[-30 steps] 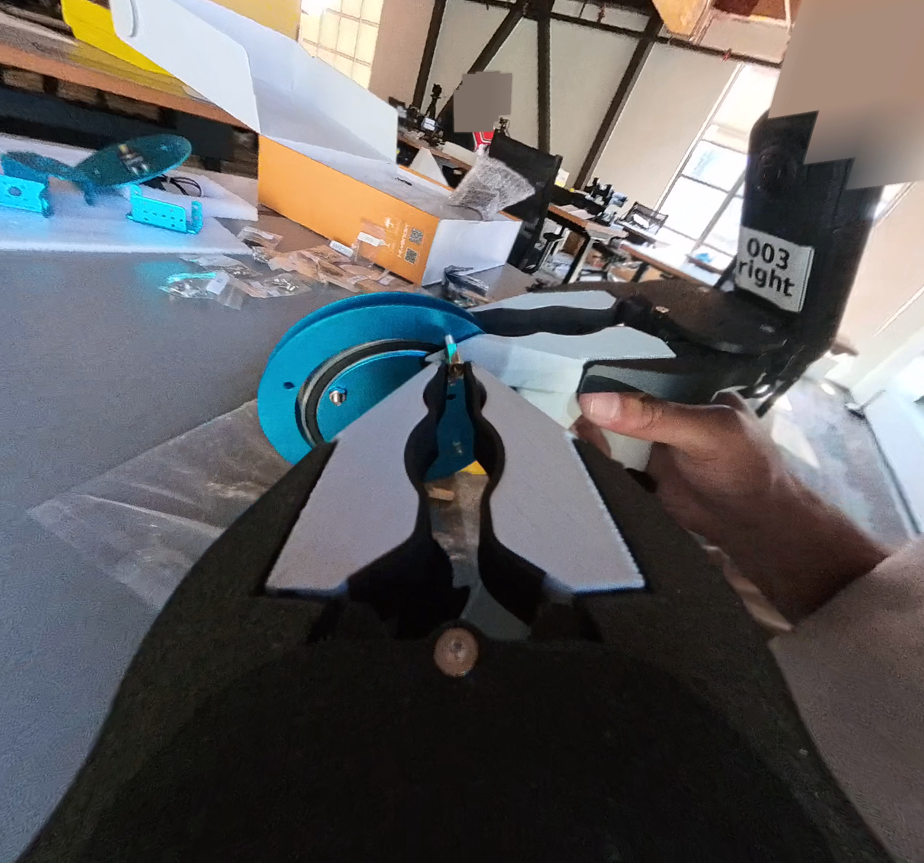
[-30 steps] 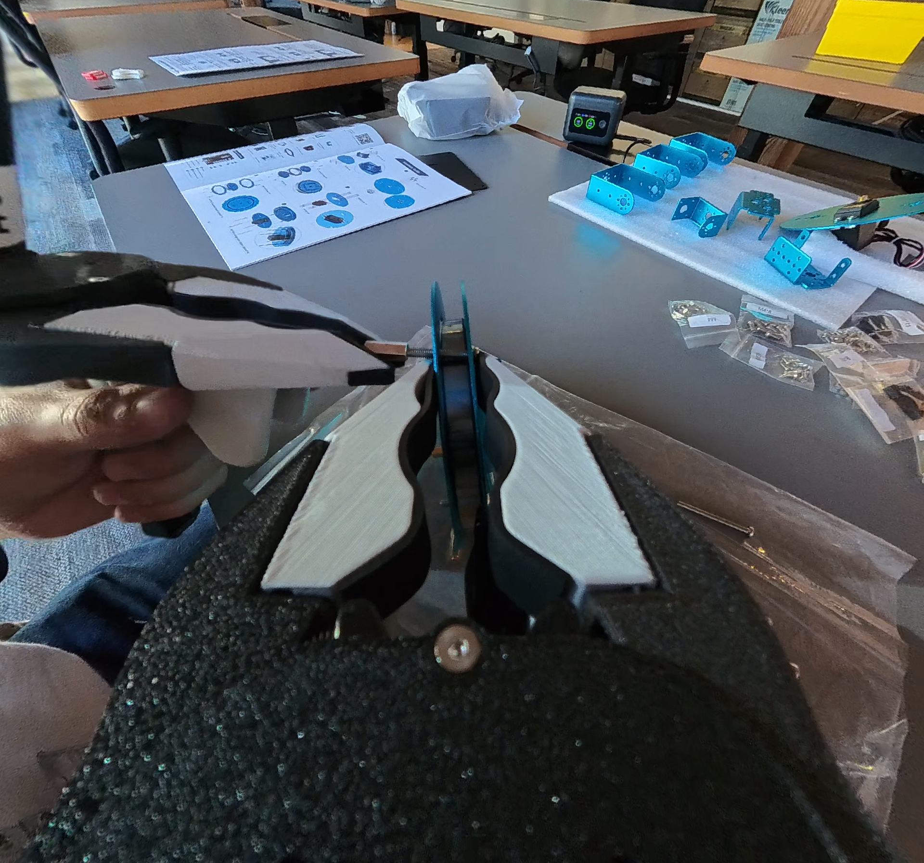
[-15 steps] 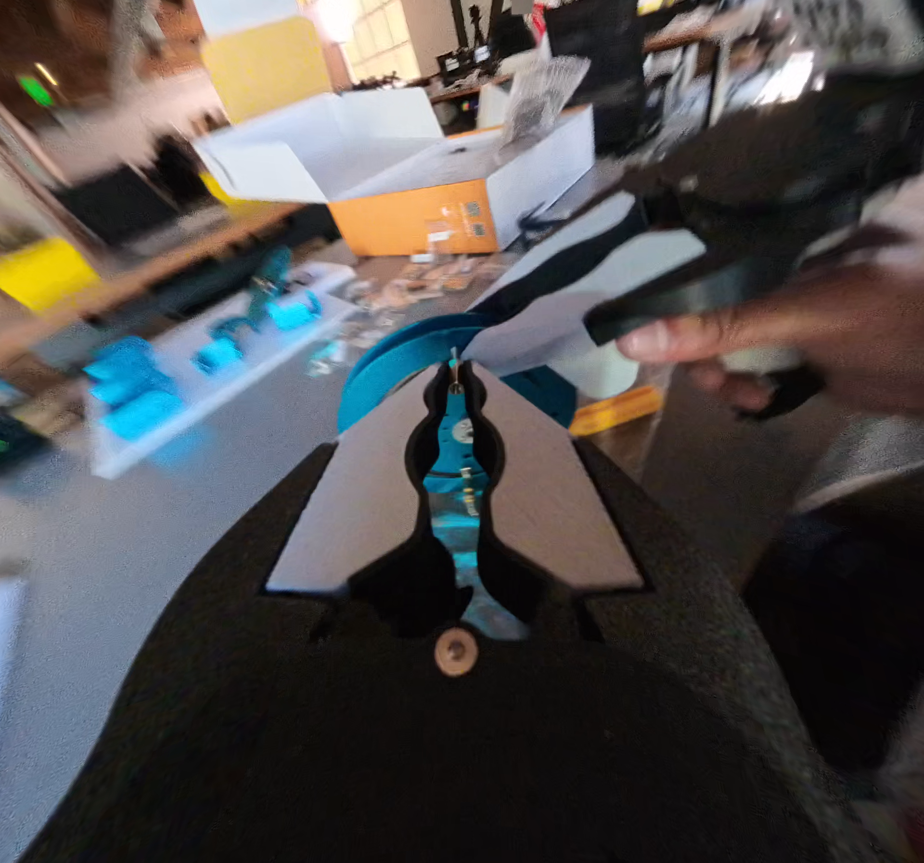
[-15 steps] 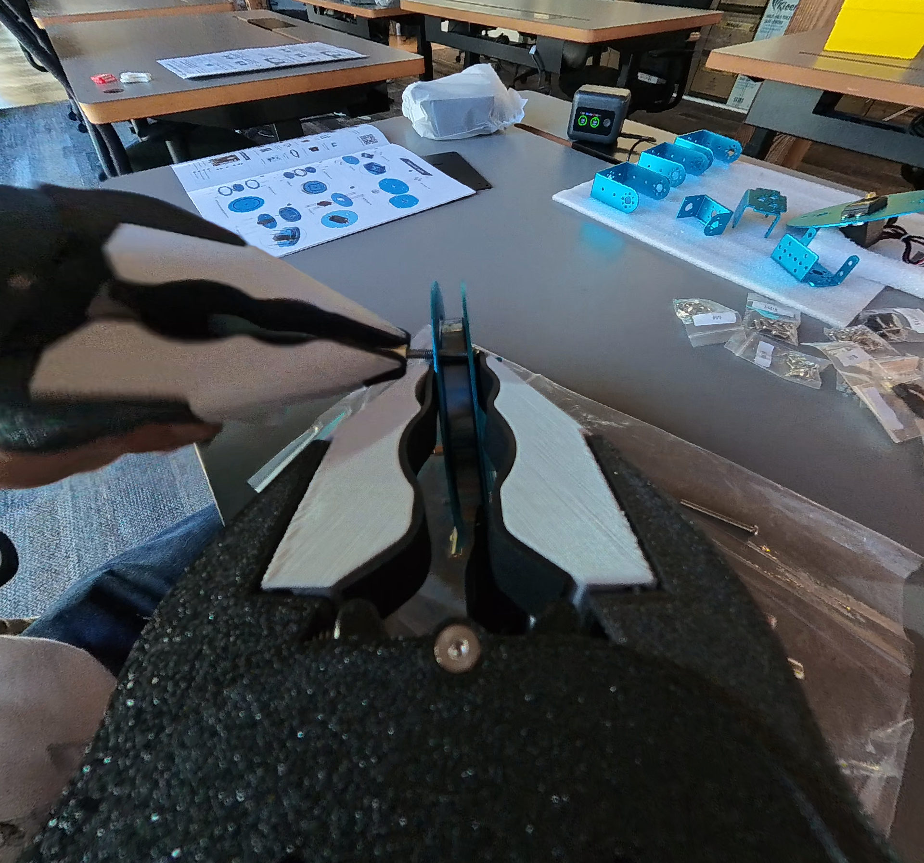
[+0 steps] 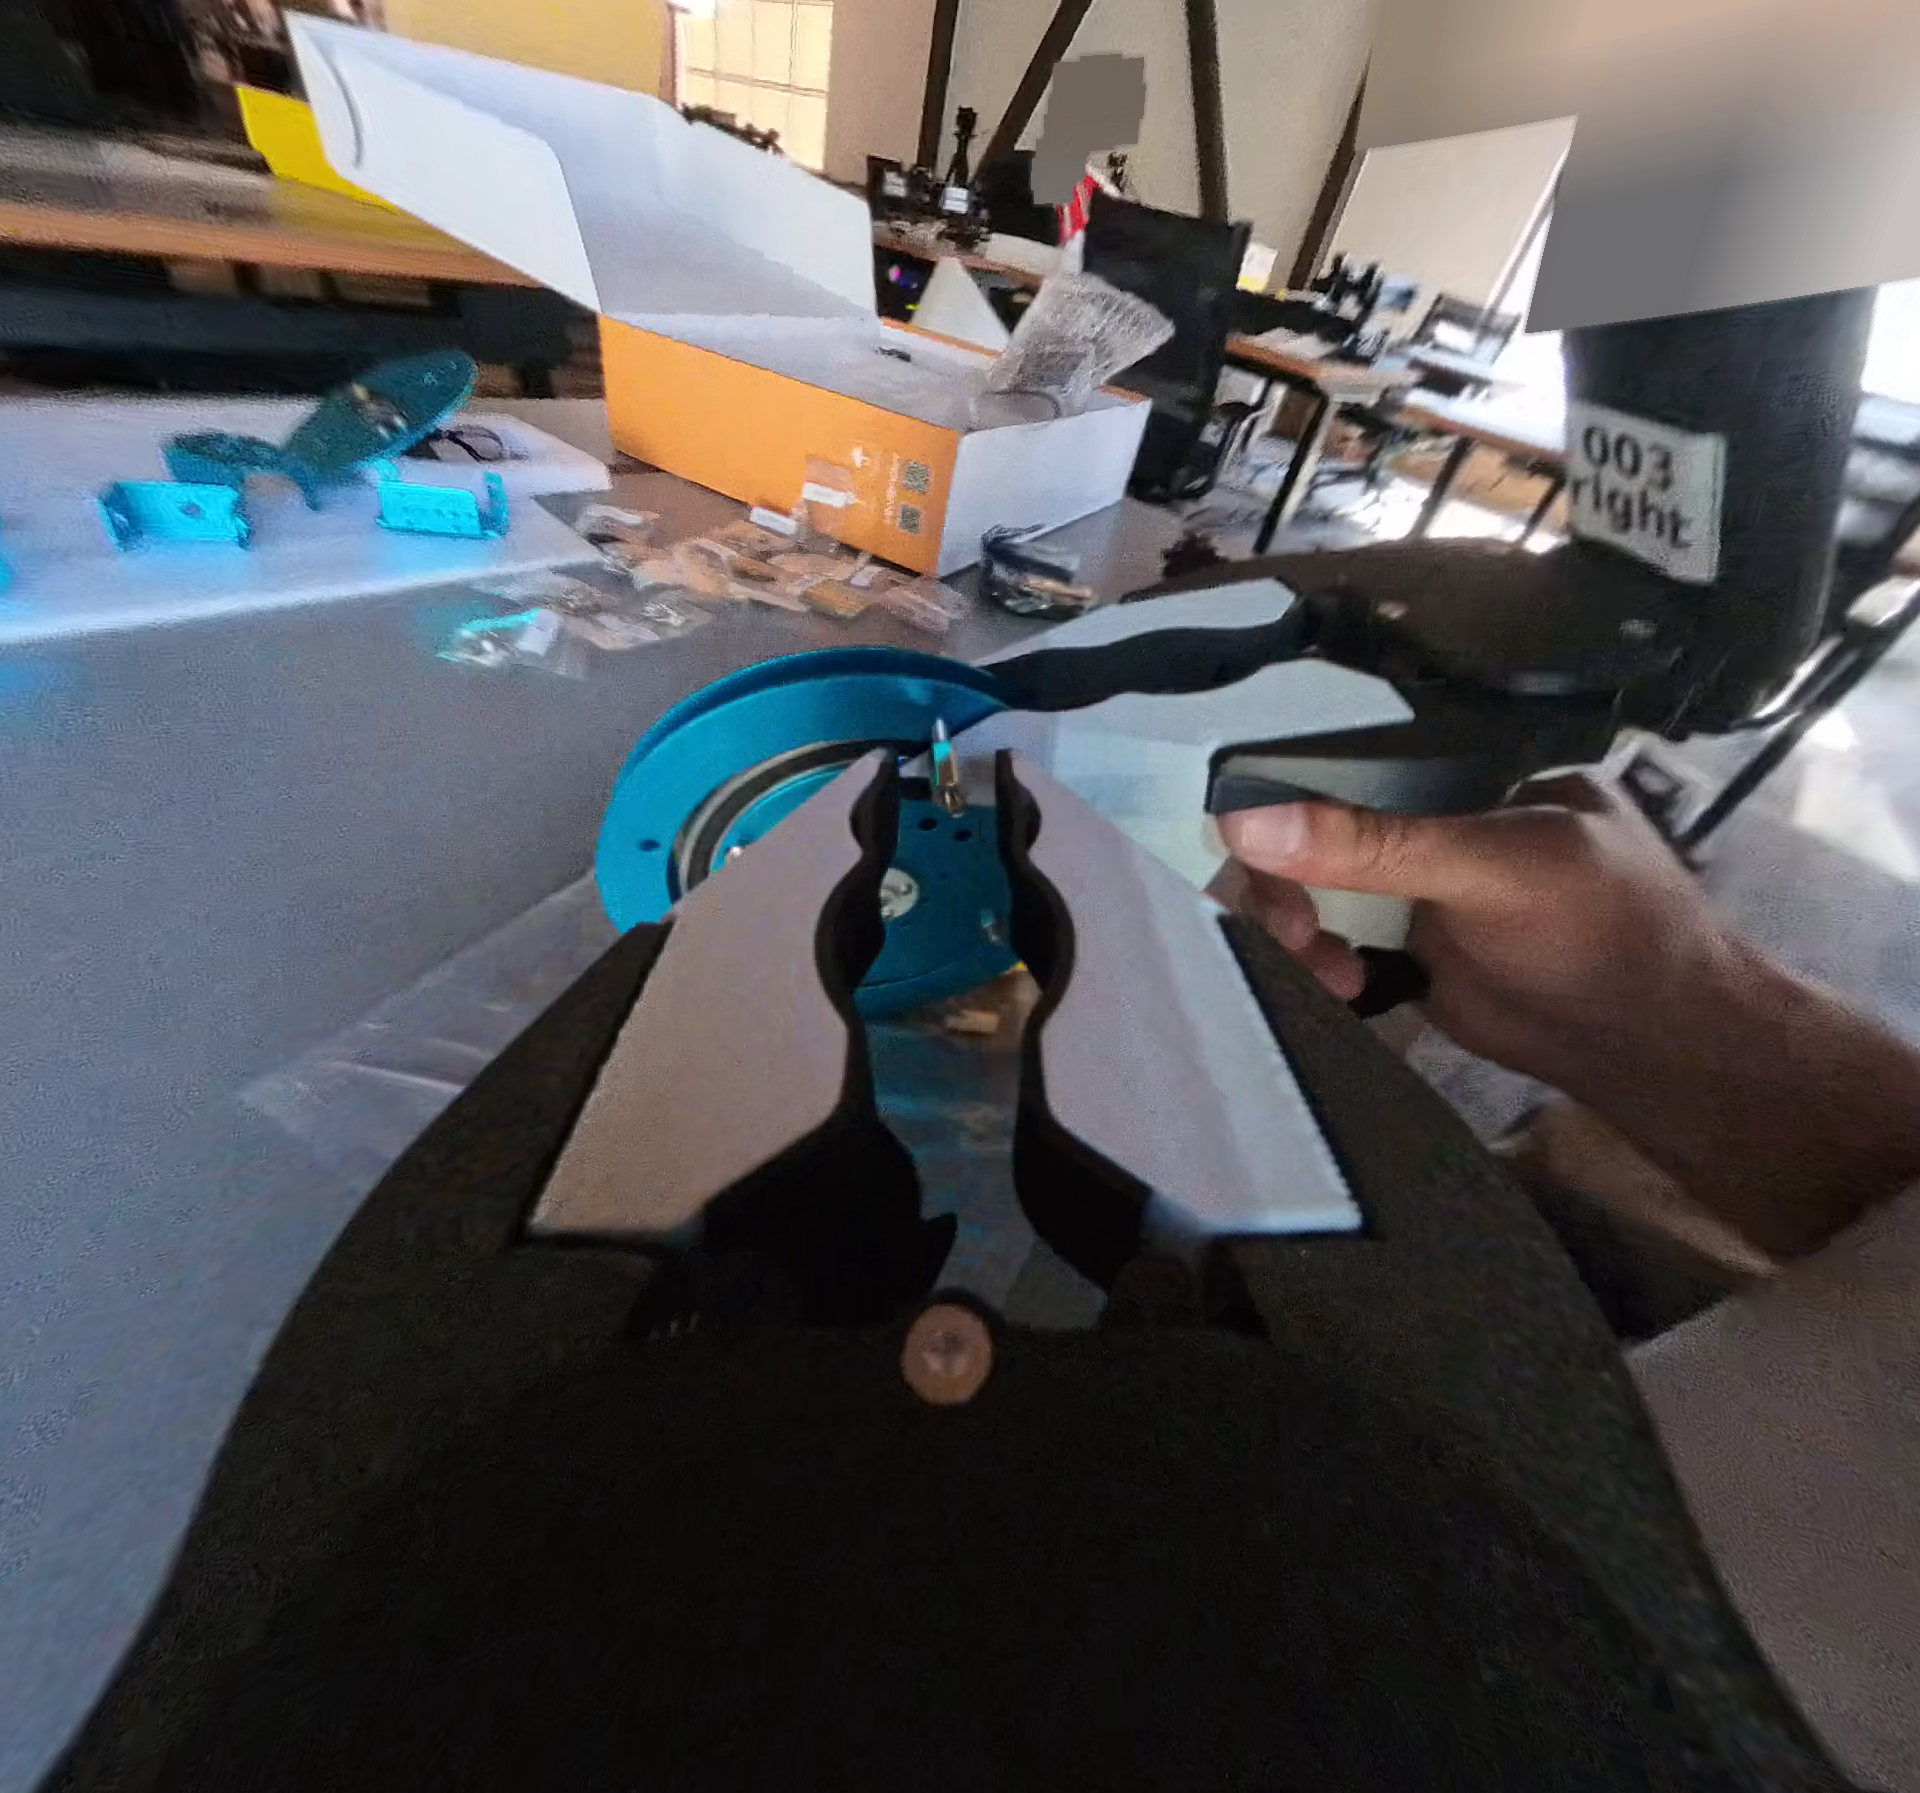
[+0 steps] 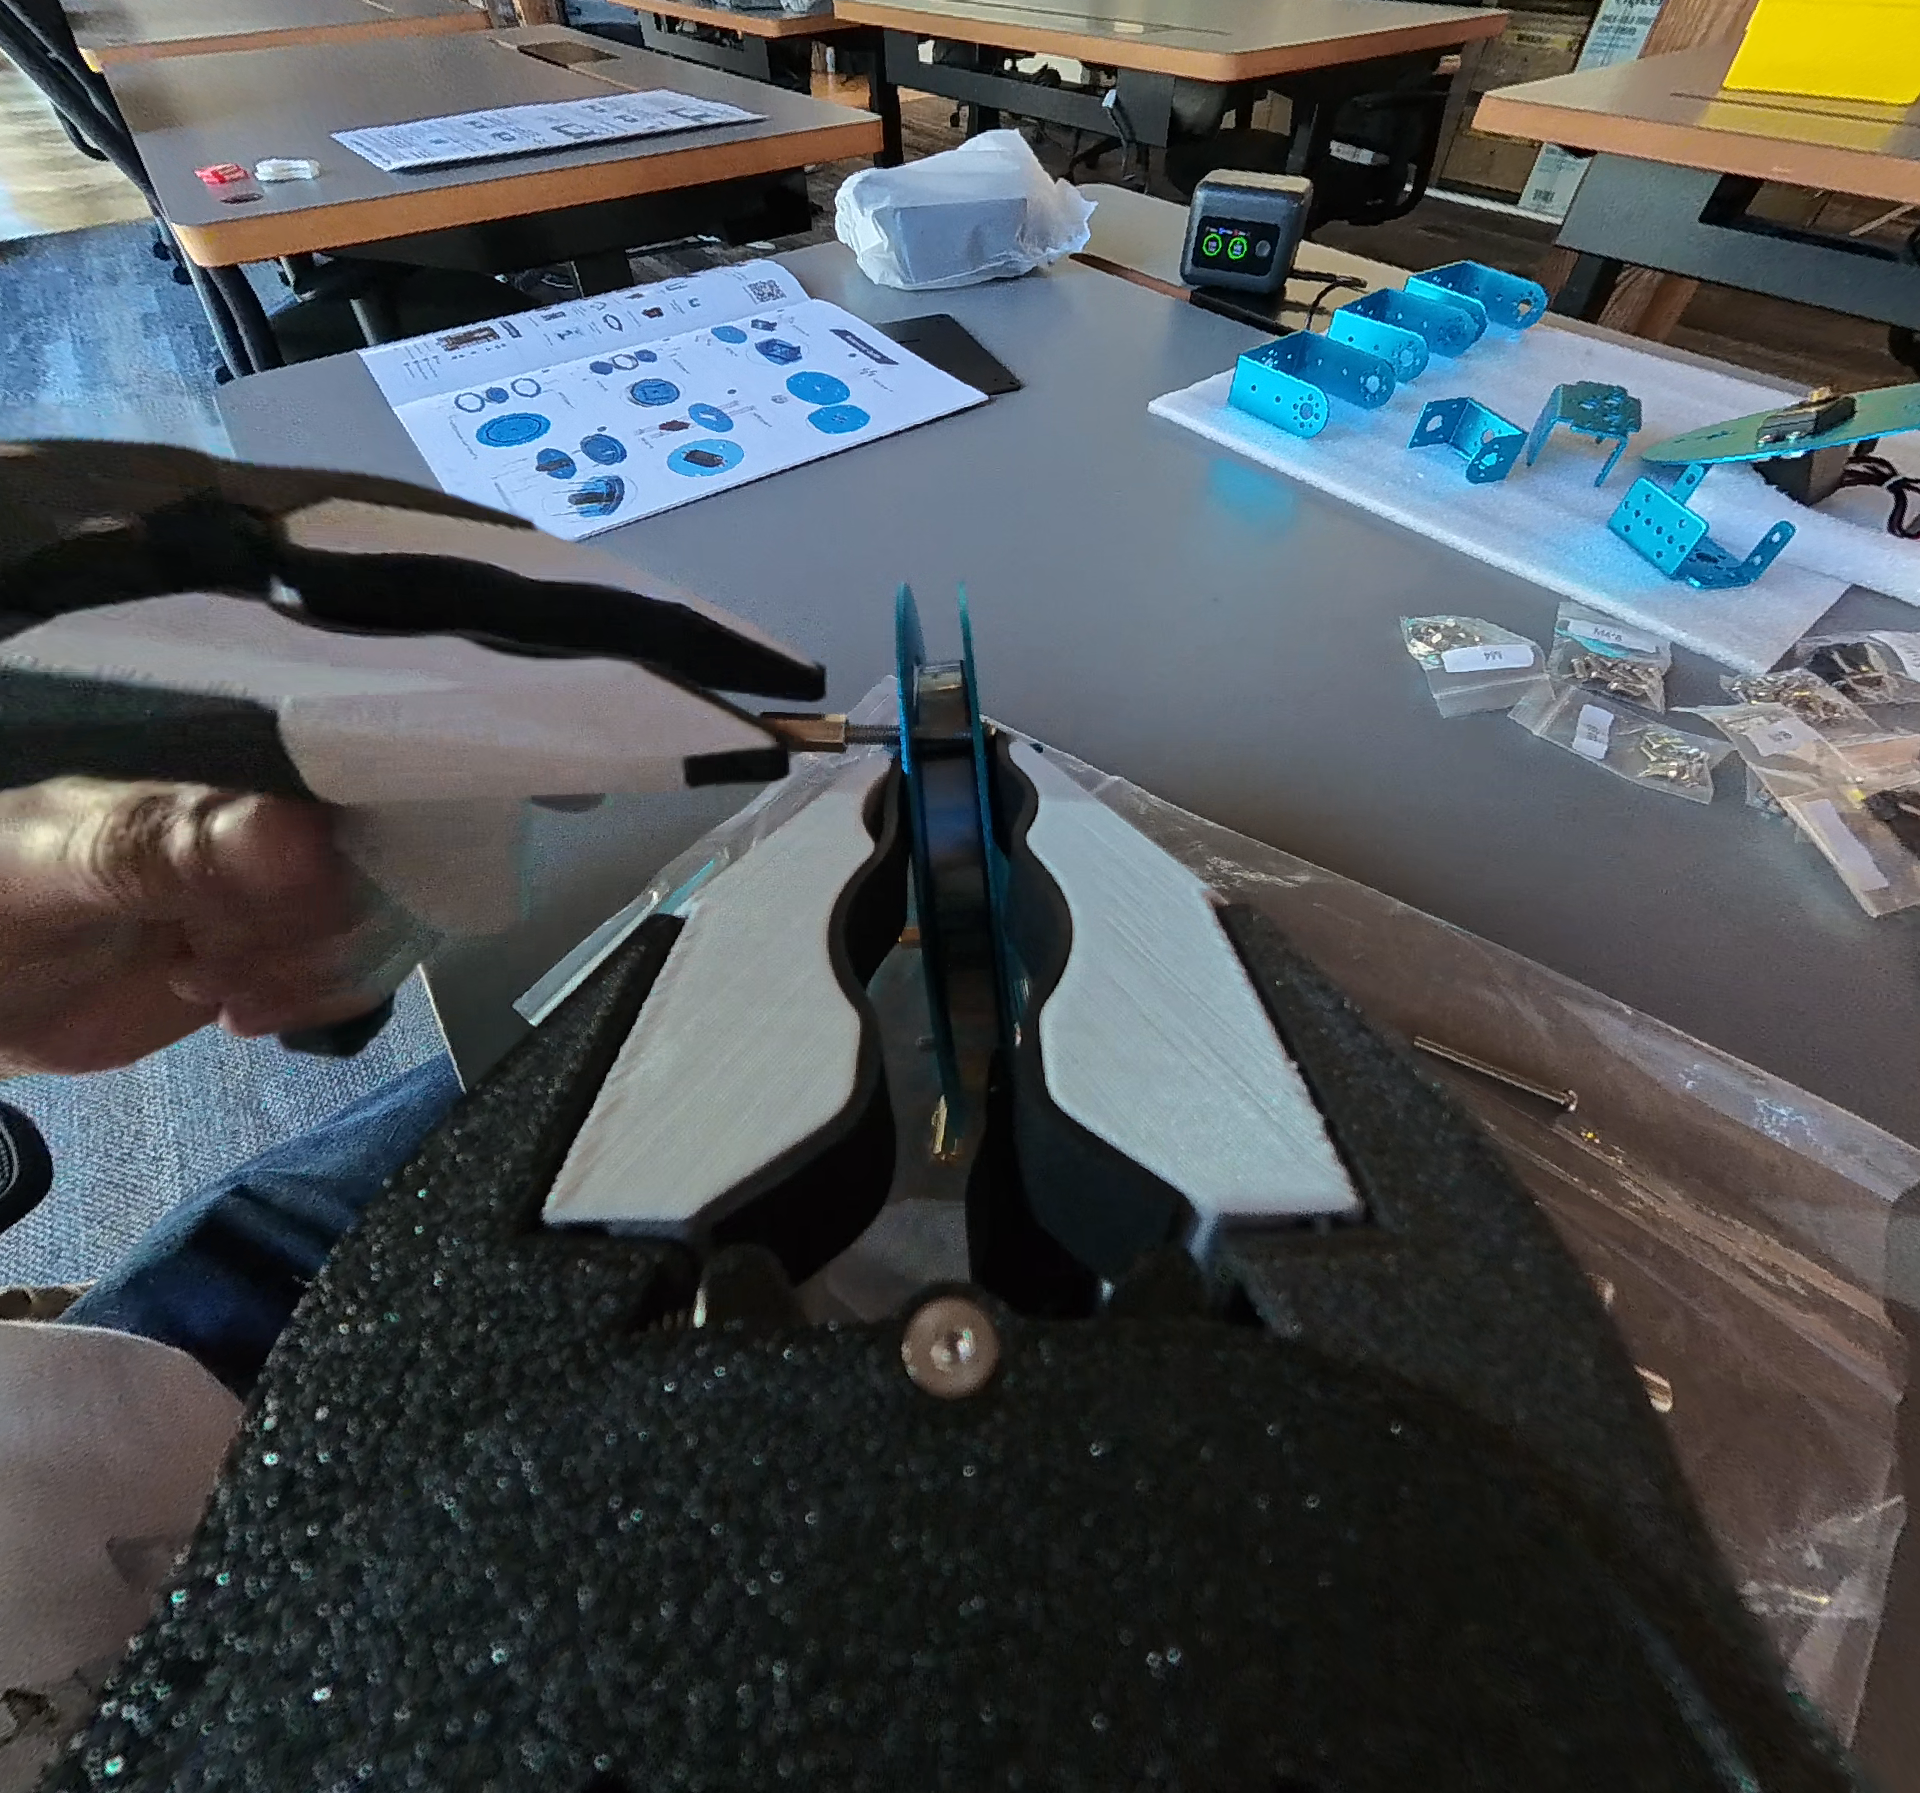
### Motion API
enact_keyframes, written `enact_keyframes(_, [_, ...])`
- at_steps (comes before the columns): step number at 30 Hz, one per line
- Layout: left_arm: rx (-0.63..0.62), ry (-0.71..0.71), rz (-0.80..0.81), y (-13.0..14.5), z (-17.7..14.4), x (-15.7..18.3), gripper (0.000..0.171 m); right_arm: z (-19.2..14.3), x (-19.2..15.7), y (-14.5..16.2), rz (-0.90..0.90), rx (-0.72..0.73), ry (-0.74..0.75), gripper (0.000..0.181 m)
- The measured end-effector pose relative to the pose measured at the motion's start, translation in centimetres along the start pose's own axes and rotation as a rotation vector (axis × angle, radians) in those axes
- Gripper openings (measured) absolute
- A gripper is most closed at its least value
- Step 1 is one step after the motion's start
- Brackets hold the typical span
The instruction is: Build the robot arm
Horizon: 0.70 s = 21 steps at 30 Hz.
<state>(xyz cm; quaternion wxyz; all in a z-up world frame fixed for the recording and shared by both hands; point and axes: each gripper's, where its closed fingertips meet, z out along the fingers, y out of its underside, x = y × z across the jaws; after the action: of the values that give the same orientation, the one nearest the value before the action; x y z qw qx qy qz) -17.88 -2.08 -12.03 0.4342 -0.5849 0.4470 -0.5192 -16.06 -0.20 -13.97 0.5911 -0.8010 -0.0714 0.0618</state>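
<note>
My right gripper point(image 6: 940, 756) is shut on a blue disc assembly point(image 6: 935, 808), two thin blue discs with a black ring between them, held edge-on above the table. In the left wrist view the disc point(image 5: 790, 725) faces me, with the right gripper point(image 5: 997, 694) on its rim. A small brass standoff point(image 5: 945, 767) sticks out of the disc face on a thin screw. My left gripper point(image 5: 943, 761) is open, its tips on either side of the standoff without pinching it. It also shows in the right wrist view point(image 6: 800, 720), with the standoff point(image 6: 808, 733) between its tips.
A clear plastic sheet point(image 6: 1558, 1068) with a loose pin point(image 6: 1496, 1083) lies under the grippers. Beyond are an open instruction booklet point(image 6: 665, 393), a white foam sheet point(image 6: 1195, 408) with blue brackets, small bags of screws point(image 6: 1600, 694) and an open orange-and-white box point(image 5: 831, 434). Both grippers' tips are close together, under 4 cm apart.
My left gripper was shut on the brass standoff, swung around quickly, and now has its jaws apart around it. My right gripper has kept the disc still.
</note>
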Motion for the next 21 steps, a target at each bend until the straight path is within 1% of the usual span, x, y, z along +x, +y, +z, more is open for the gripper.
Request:
enact_keyframes(2, [0.025, 0.044, -0.122, -0.1, 0.0, -0.2, 0.005, 0.1, -0.1, 0.0, -0.008, -0.002, -0.001, 0.013])
enact_keyframes(3, [0.031, 0.054, -0.142, -0.1, 0.1, -0.2, 0.005, 0.1, -0.1, 0.0, -0.013, -0.004, 0.002, 0.013])
enact_keyframes(5, [0.023, 0.05, -0.109, 0.0, 0.1, -0.2, 0.004, 0.1, -0.1, 0.0, -0.011, -0.008, -0.003, 0.013])
enact_keyframes(7, [-0.003, 0.033, -0.007, 0.0, 0.1, -0.1, 0.005, 0.0, -0.1, 0.0, -0.011, -0.008, -0.006, 0.013])
enact_keyframes(8, [-0.01, 0.021, 0.015, 0.0, 0.1, -0.1, 0.005, 0.0, -0.1, 0.0, -0.013, -0.008, -0.007, 0.013])
enact_keyframes(9, [-0.013, 0.011, 0.012, 0.1, 0.2, -0.2, 0.008, 0.0, -0.2, 0.0, -0.015, -0.011, -0.008, 0.013])
enact_keyframes(11, [-0.039, 0.051, -0.051, 0.7, 0.5, 0.2, 0.011, 0.1, -0.2, 0.0, -0.022, -0.016, -0.007, 0.013])
enact_keyframes(13, [-0.019, 0.074, -0.127, 0.7, 0.6, 0.0, 0.005, 0.0, -0.1, 0.0, -0.013, -0.015, -0.008, 0.014])
enact_keyframes(14, [-0.011, 0.075, -0.118, 0.7, 0.7, 0.0, 0.005, -0.1, 0.0, 0.0, -0.013, -0.014, -0.003, 0.013])
enact_keyframes(15, [-0.006, 0.059, -0.06, 0.7, 0.8, 0.0, 0.005, -0.1, 0.1, 0.1, -0.014, -0.014, 0.002, 0.013])
enact_keyframes(16, [-0.01, 0.021, 0.058, 0.8, 0.9, 0.0, 0.004, -0.1, 0.1, 0.1, -0.009, -0.015, 0.002, 0.013])
enact_keyframes(17, [-0.024, -0.04, 0.235, 0.9, 0.9, -0.1, 0.004, -0.1, 0.1, 0.1, -0.001, -0.017, -0.002, 0.013])
enact_keyframes(18, [-0.047, -0.119, 0.477, 0.9, 0.9, -0.3, 0.004, -0.1, 0.1, 0.1, 0.008, -0.022, -0.01, 0.013])
enact_keyframes(19, [-0.076, -0.213, 0.791, 0.9, 0.9, -0.5, 0.004, -0.1, 0.1, 0.1, 0.019, -0.026, -0.019, 0.014])
enact_keyframes(21, [-0.123, -0.406, 1.49, 0.7, 1.1, -0.8, 0.004, -0.1, 0.4, 0.1, 0.034, -0.04, -0.022, 0.014])
